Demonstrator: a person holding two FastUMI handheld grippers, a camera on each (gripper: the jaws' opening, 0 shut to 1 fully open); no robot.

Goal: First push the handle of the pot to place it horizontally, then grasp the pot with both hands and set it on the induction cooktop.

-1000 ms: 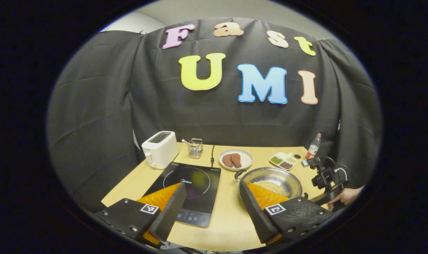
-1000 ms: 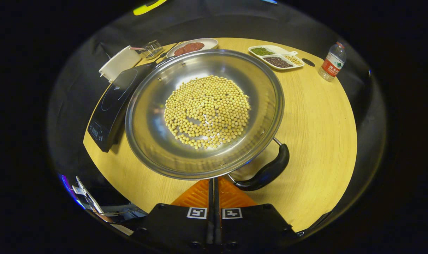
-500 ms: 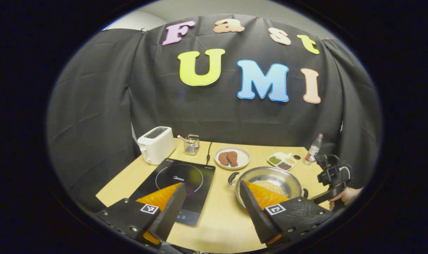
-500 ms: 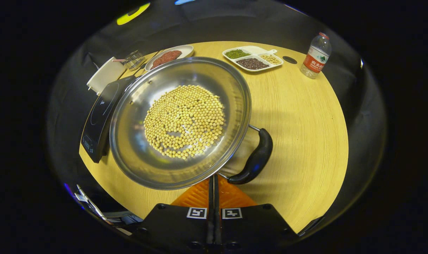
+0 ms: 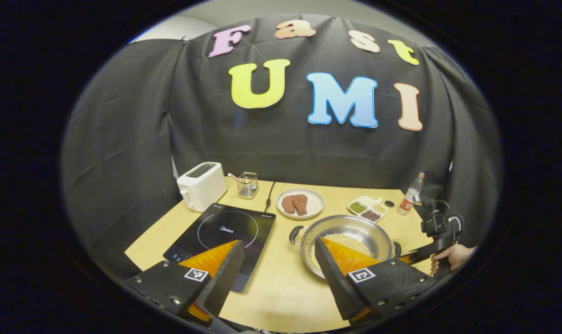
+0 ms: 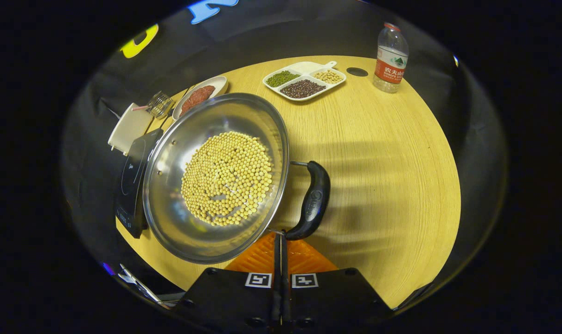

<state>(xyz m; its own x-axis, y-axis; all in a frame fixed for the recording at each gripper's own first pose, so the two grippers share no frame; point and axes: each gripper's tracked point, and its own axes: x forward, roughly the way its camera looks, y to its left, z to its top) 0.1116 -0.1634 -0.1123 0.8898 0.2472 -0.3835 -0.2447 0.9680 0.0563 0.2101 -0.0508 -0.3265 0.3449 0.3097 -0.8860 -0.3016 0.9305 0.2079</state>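
A steel pot (image 6: 244,116) with yellow beans (image 6: 227,178) in it sits on the wooden table, right of the black induction cooktop (image 6: 131,185). Its near black handle (image 6: 314,199) stands on the pot's right side in the right gripper view. My right gripper (image 6: 279,239) is shut, its tips against that handle's lower end. In the left gripper view, my left gripper (image 5: 278,243) hangs open above the table's front, between the cooktop (image 5: 225,229) and the pot (image 5: 355,225). The pot's far handle (image 5: 294,234) points toward the cooktop. The right gripper (image 5: 411,256), held by a hand (image 5: 452,257), is at the pot's right.
Along the back stand a white toaster (image 5: 201,185), a wire basket (image 5: 247,184), a plate of meat (image 5: 299,204), a divided dish of beans (image 5: 367,208) and a water bottle (image 5: 411,195). The cooktop's cord runs to the back wall.
The pot has turned on the table. Its near handle has swung from low right of the rim round to the right side, with the shut right gripper at it. The left gripper drew back slightly.
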